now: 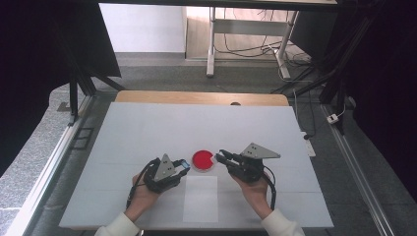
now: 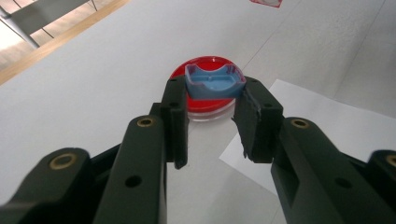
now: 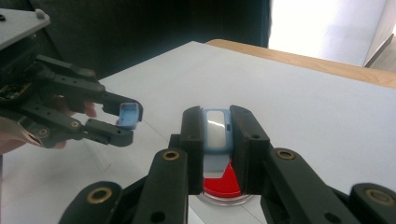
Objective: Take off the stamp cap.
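A round red dish lies on the white table between my two grippers. My left gripper is just left of the dish, shut on a small light-blue plastic piece that hangs over the dish. My right gripper is at the dish's right edge, shut on a second blue piece with a pale window; the red dish lies under its jaws. In the right gripper view the left gripper shows farther off with its blue piece, apart from mine.
A white paper sheet lies flat near the table's front edge, between the person's forearms; its corner is beside the dish. The table's wooden far edge is well beyond. Dark frames stand at both sides.
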